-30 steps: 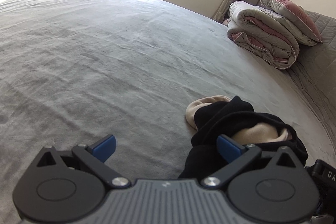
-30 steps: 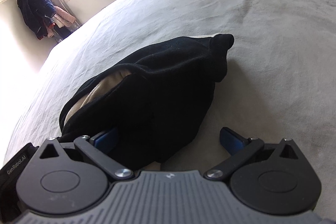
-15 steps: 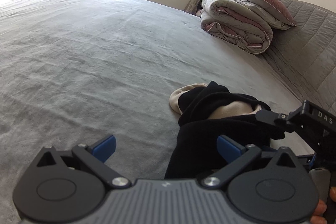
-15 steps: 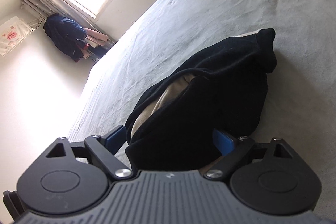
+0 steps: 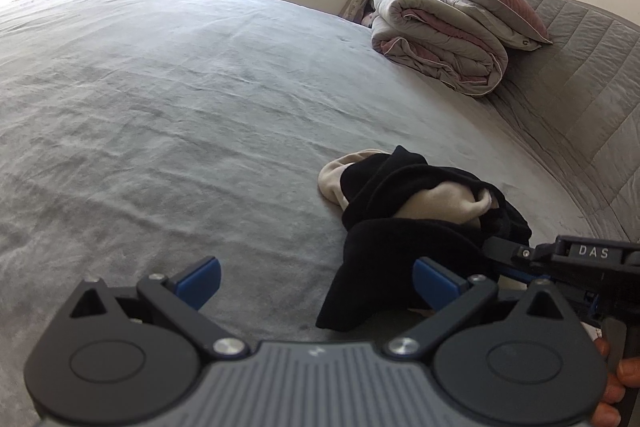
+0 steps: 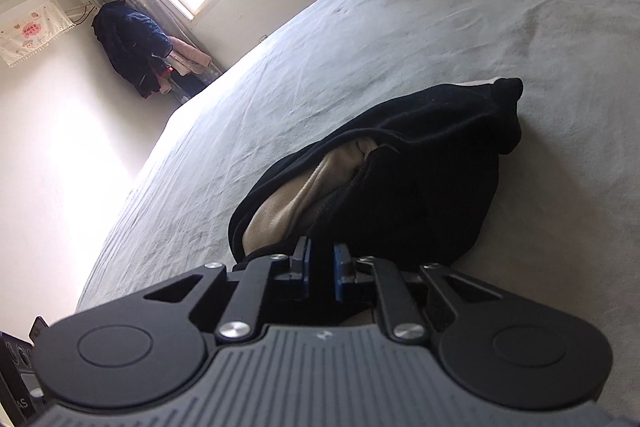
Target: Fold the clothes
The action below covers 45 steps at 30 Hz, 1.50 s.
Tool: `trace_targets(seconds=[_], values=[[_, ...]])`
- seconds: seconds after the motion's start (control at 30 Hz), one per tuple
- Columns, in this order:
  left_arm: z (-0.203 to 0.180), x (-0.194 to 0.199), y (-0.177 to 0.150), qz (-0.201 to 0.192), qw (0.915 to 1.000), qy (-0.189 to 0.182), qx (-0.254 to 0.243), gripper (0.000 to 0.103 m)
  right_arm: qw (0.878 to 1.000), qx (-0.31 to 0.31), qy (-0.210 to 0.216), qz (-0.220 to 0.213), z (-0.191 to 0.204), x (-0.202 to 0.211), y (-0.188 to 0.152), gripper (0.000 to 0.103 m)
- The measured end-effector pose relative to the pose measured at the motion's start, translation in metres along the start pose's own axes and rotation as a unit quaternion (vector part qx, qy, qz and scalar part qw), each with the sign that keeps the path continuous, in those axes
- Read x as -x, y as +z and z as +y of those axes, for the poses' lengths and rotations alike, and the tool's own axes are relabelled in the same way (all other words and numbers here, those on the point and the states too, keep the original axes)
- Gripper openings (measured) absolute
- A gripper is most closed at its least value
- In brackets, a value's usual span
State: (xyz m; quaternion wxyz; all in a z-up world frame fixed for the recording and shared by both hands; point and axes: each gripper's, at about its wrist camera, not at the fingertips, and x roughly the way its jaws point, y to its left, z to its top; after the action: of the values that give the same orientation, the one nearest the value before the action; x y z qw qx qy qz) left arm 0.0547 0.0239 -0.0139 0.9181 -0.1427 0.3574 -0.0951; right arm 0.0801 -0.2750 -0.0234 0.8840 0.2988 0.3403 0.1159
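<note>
The black garment (image 5: 416, 227), with a beige lining or second piece bunched inside it, lies crumpled on the grey bed (image 5: 200, 107), at about four o'clock in the left wrist view and dead centre in the right wrist view. The right gripper (image 6: 320, 273) is closing on the near edge of the black cloth: its blue pads stand a narrow slot apart with dark fabric between them. The left gripper (image 5: 316, 281) hangs wide open over bare bed, holding nothing, with the garment's near corner just beside its right pad at about three o'clock.

Risks, as I judge them:

- The right gripper's bite looks thin, at the very hem. A lift could pull the cloth free, since the heap is heavy for so small a pinch.
- It may have caught only the black outer layer, or both layers at once; I cannot tell which. Either way the piece could open unevenly.
- With the left gripper unengaged, a one-sided lift would drag the heap across the bed and twist it further.
- The folded quilt (image 5: 440, 39) at one o'clock is well apart and no obstacle.
</note>
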Motion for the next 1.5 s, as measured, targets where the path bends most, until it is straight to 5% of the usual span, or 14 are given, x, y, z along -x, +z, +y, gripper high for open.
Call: trace_targets(seconds=[0.53, 0.6, 0.7, 0.8, 0.93, 1.1, 1.23, 1.37, 1.5], values=[[-0.04, -0.019, 0.001, -0.008, 0.999, -0.029, -0.031, 0.102, 0.997, 0.023, -0.049, 0.047, -0.041, 0.019, -0.016, 0.004], [-0.045, -0.023, 0.003, -0.011, 0.9989, -0.027, -0.036, 0.102, 0.998, 0.015, -0.044, 0.047, -0.048, 0.024, -0.014, 0.017], [-0.05, -0.026, 0.011, -0.026, 0.9985, -0.024, -0.041, 0.102, 0.998, -0.007, -0.048, 0.042, -0.056, 0.028, -0.008, 0.02], [-0.049, -0.028, 0.022, -0.051, 0.9973, -0.018, -0.049, 0.102, 0.998, -0.04, -0.044, 0.029, -0.064, 0.034, -0.004, 0.064], [-0.044, -0.034, 0.03, -0.074, 0.9958, -0.014, -0.052, 0.101, 0.997, -0.057, -0.039, 0.016, -0.065, 0.038, 0.002, 0.066], [-0.037, -0.051, 0.033, -0.072, 0.9963, -0.02, -0.042, 0.082, 0.997, -0.062, -0.033, 0.012, -0.058, 0.036, 0.005, 0.066], [-0.04, -0.06, 0.026, -0.063, 0.9956, -0.056, -0.04, 0.048, 0.998, -0.062, -0.028, 0.014, -0.049, 0.03, 0.004, 0.066], [-0.046, -0.055, 0.023, -0.078, 0.9933, -0.063, -0.058, 0.025, 0.998, -0.046, -0.03, 0.008, -0.036, 0.023, 0.002, 0.066], [-0.046, -0.036, 0.026, -0.108, 0.9905, -0.071, -0.046, 0.017, 0.999, -0.021, -0.03, -0.004, -0.021, 0.019, 0.0, 0.06]])
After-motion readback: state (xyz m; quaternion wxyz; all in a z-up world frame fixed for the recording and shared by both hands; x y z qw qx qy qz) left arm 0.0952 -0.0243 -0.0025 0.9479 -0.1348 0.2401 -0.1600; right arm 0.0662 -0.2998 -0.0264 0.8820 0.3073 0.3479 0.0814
